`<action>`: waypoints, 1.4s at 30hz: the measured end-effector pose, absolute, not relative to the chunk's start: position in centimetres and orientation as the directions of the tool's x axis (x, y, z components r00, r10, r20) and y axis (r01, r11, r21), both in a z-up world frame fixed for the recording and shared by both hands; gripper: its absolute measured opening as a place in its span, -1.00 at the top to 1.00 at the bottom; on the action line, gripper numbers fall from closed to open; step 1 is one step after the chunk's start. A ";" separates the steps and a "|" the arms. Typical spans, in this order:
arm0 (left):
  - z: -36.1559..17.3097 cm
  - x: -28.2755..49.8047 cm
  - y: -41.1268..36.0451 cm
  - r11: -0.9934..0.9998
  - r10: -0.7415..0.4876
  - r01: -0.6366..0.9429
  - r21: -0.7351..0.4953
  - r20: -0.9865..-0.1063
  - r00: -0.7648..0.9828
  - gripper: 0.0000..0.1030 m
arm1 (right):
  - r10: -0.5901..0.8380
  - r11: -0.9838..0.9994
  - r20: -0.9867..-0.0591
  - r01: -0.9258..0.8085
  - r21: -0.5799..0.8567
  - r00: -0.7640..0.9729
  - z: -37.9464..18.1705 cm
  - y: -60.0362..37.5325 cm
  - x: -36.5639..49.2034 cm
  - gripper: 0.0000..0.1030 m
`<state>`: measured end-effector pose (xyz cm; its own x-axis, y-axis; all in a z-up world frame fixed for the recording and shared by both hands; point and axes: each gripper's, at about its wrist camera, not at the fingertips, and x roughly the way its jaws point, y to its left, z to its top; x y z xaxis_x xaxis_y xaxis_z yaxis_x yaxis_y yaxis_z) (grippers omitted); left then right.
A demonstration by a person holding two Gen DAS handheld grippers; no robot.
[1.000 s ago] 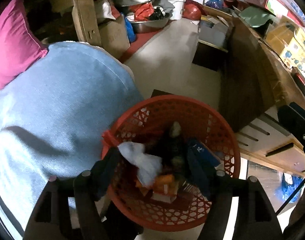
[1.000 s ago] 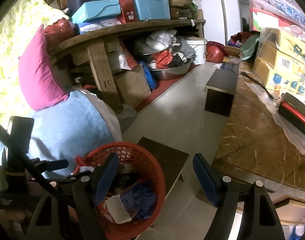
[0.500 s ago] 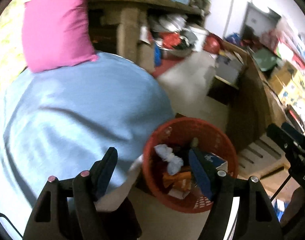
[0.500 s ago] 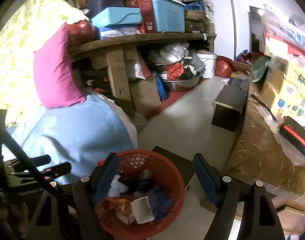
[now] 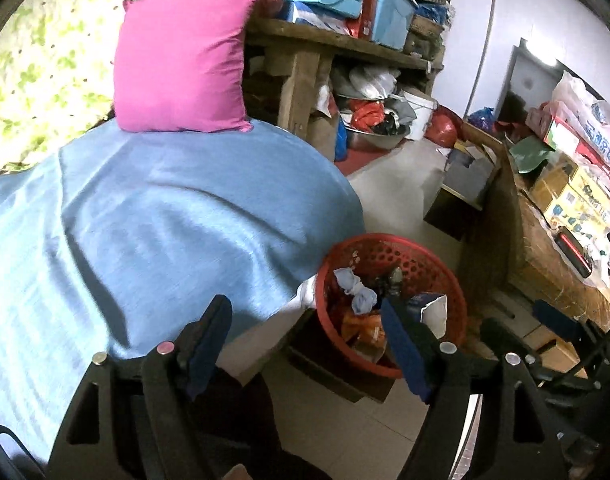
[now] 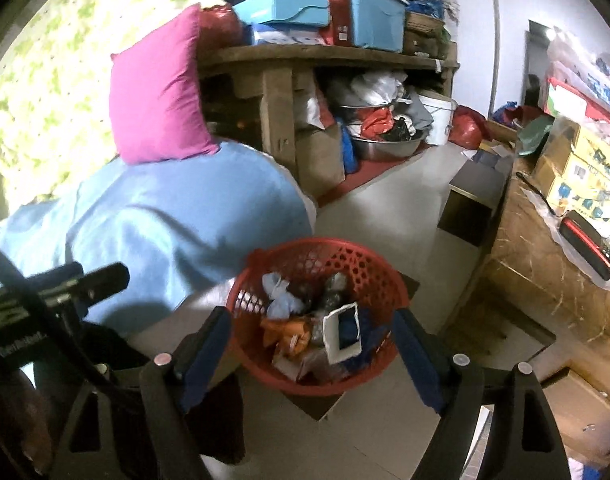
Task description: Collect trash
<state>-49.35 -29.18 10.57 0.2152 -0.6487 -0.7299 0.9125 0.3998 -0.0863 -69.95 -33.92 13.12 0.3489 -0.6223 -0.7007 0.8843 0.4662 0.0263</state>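
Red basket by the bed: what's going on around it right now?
A person holds a tool in each hand above the red basket, already loaded with crumpled tissue, wrappers and a torn carton. The left tool and right tool carry nothing, and both sets of jaws are opening. The basket sits on a low dark stool beside the blue-covered bed.

A blue sheet [image 5: 165, 216] covers the bed to my left, with a magenta cushion [image 5: 185, 56] standing upright at its far end against green-patterned fabric [image 5: 45, 60]. Beyond the cushion, a rough wooden shelf [image 6: 325, 56] carries blue boxes on top and a metal basin [image 6: 385, 146] heaped with cloth beneath. The pale tiled floor [image 5: 397, 184] runs toward a white wall [image 5: 481, 40] and a dark doorway [image 5: 521, 92]. On my right, a brown marbled tabletop [image 6: 525, 248] is stacked with cartons.
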 end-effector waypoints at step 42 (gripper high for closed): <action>12.1 -52.8 -26.8 0.375 -0.691 0.927 -0.025 -0.674 0.262 -0.51 | -0.665 0.456 -0.660 0.890 0.011 0.349 13.6 -31.6 -71.3 -0.65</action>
